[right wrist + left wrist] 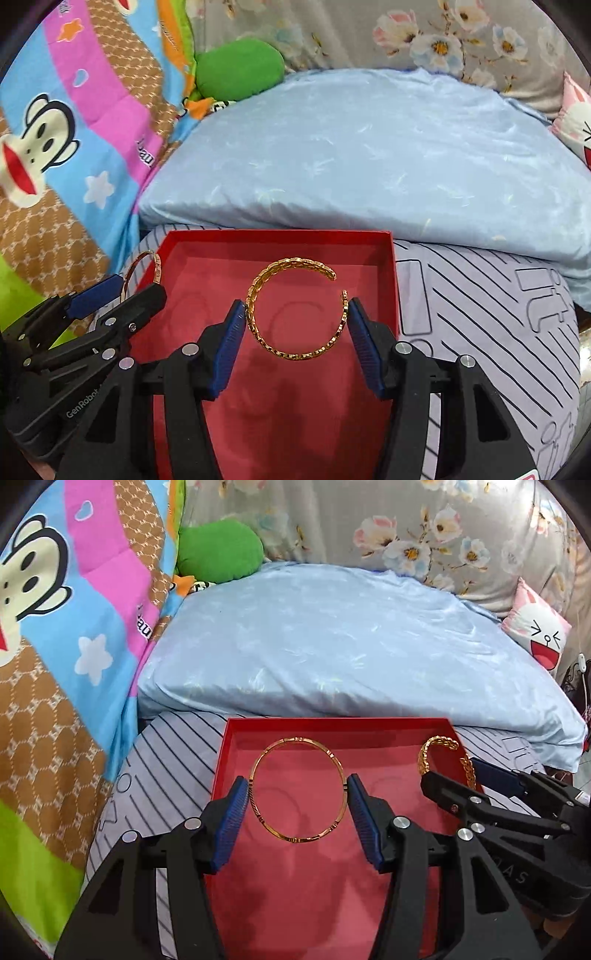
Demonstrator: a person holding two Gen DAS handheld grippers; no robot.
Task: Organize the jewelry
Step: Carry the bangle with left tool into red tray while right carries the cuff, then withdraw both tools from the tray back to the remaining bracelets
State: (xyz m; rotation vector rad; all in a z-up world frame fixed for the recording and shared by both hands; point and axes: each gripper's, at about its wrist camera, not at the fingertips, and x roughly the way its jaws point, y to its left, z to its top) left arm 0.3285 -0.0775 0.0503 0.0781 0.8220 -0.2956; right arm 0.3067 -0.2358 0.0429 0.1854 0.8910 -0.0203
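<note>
Red tray (236,738) is my landmark: left gripper (298,788) pinches the thin gold bangle (299,790) over its middle, right gripper (297,312) clamps the open chain cuff (295,310) toward its right wall. Lower both flat, apart, then release gently.

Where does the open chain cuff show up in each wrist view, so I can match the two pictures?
Left wrist view: the cuff is at right of centre, over the red box's far right corner, partly hidden by the right tongs.
Right wrist view: the cuff is at centre, held between the right tongs.
Shared landmark: the red box.
</note>
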